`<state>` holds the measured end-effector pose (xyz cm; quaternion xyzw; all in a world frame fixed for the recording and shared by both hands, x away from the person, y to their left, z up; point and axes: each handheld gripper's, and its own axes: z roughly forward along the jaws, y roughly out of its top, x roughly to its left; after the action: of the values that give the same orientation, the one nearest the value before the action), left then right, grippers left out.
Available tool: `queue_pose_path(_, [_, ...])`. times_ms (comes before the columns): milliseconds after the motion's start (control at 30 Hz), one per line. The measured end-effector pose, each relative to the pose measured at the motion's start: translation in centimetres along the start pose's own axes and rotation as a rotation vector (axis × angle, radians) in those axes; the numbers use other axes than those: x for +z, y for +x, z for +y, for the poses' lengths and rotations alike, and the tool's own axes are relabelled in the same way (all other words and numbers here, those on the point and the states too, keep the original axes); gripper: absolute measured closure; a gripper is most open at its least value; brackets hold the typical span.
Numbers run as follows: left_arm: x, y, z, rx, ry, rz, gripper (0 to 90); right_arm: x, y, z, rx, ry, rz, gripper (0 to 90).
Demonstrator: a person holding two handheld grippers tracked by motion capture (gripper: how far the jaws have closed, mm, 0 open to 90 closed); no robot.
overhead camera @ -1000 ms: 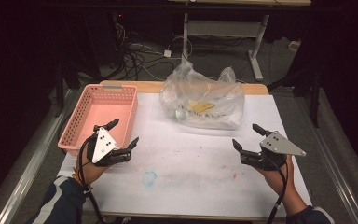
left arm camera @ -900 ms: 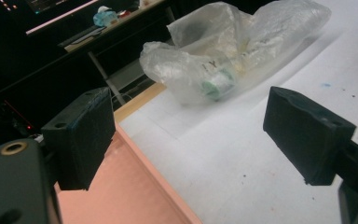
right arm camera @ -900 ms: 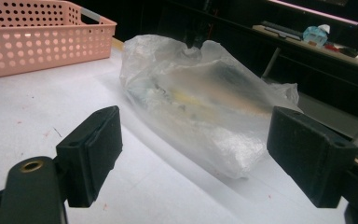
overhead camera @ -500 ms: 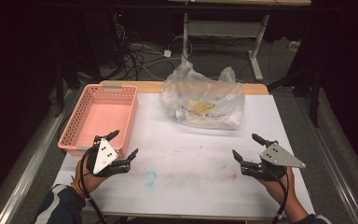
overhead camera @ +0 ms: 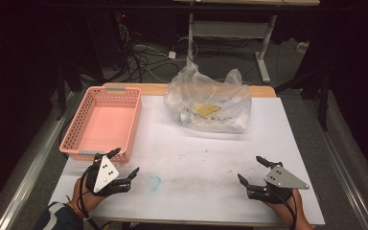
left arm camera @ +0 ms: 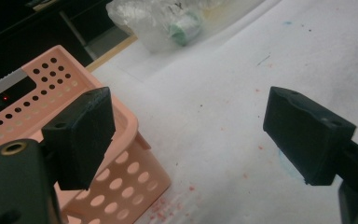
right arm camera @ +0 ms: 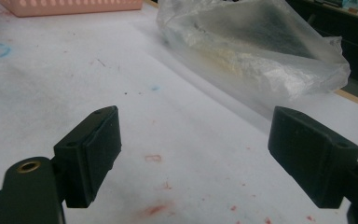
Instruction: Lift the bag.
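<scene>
A clear plastic bag with yellow and green items inside lies at the far middle of the white table. A pink perforated basket stands empty at the far left. My left gripper rests open near the table's front left, just off the basket's near corner. My right gripper rests open at the front right, nothing between its jaws. In the right gripper view the bag lies ahead; in the left gripper view the bag is far off.
A faint blue ring mark sits on the table between the grippers. Red and blue specks dot the surface. Beyond the table's far edge are cables and a desk frame on a dark floor.
Both grippers have drawn back toward the front edge of the table, staying open. The bag and basket have not moved.
</scene>
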<state>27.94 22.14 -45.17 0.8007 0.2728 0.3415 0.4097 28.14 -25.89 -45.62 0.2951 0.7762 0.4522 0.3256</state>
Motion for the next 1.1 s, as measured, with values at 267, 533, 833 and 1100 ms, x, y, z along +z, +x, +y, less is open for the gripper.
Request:
queue_pose_path(267, [-0.06,-0.01,-0.19,-0.006,0.003,-0.013,16.4,0.15,0.64,0.24,-0.025,0.005,0.007,17.7])
queue_pose_path(533, [0.04,0.00,-0.25,-0.001,0.016,-0.012,16.4,0.22,0.77,0.44,-0.037,-0.008,0.011,17.7])
queue_pose_path(833, [0.17,-0.06,-0.24,0.002,0.022,-0.015,16.4,0.05,0.68,0.49,-0.040,-0.017,0.007,17.7])
queue_pose_path(1100, [0.26,-0.02,-0.26,0.003,0.030,-0.018,16.4,0.11,0.74,0.52,-0.042,-0.017,0.012,17.7])
